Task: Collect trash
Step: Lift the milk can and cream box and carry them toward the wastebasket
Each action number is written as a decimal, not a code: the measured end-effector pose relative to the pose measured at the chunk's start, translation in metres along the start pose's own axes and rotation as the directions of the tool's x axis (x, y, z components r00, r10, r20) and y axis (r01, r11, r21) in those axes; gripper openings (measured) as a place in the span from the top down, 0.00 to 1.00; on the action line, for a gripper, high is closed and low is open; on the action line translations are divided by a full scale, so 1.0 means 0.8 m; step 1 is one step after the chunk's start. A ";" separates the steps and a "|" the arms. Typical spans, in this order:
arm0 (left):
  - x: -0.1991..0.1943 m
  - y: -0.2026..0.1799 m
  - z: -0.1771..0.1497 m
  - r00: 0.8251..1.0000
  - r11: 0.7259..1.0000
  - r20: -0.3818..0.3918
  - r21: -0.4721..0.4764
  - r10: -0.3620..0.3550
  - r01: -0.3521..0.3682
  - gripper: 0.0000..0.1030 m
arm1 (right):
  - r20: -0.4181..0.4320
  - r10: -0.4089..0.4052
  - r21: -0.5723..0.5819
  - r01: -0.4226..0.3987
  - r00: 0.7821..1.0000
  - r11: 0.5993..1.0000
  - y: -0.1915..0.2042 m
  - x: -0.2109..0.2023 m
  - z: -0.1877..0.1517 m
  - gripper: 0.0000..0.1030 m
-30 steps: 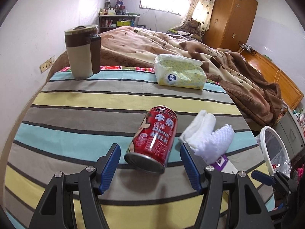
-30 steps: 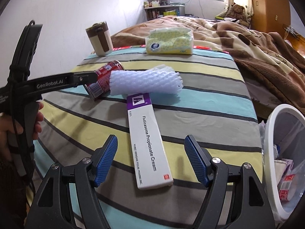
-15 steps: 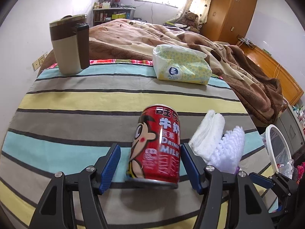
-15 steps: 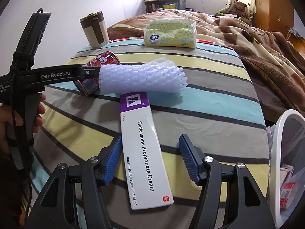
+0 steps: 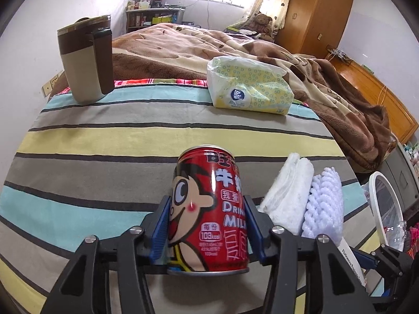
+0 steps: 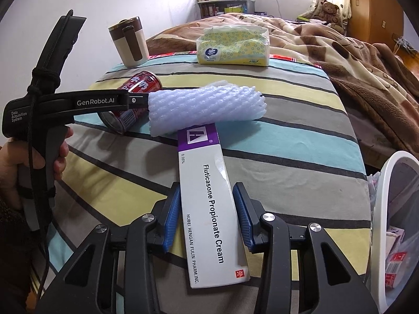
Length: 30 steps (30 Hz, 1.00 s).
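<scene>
The left tongs [image 5: 207, 231] are closing on the red milk can [image 5: 208, 217], their blue pads pressing both its sides on the striped counter [image 5: 104, 141]. The right tongs [image 6: 207, 216] are closing around the white cream box [image 6: 209, 196] lying flat near the counter's right edge, a narrow gap showing at each pad. A foam net sleeve [image 6: 204, 110] is lying across the box's far end. A white bin [image 6: 392, 183] is standing beside the right edge.

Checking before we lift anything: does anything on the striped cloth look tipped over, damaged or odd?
The red milk can lies on its side, between the left gripper's closing jaws. The cream box, between the right gripper's closing jaws, shows a small crease. Nothing has spilled.
</scene>
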<state>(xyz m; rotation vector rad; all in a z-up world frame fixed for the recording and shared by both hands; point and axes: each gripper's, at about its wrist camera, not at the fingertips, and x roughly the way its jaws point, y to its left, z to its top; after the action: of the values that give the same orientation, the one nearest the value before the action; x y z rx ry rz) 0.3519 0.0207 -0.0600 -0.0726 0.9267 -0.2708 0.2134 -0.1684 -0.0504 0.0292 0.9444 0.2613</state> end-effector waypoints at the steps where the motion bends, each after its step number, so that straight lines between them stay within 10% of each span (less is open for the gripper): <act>1: -0.001 0.000 -0.001 1.000 1.000 0.000 0.002 0.008 -0.008 0.49 | 0.003 0.001 0.001 -0.001 1.000 1.000 0.000 -0.001 -0.001 0.61; 30: -0.107 -0.037 -0.059 0.997 1.000 0.074 0.015 -0.023 0.022 0.49 | 0.019 0.099 0.000 -0.099 0.995 0.995 0.006 -0.049 -0.038 0.61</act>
<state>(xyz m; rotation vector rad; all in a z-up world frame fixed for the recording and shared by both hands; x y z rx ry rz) 0.2600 0.0172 -0.0167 -0.0797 0.8506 -0.2932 0.1657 -0.1760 -0.0363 0.0791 0.9250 0.3514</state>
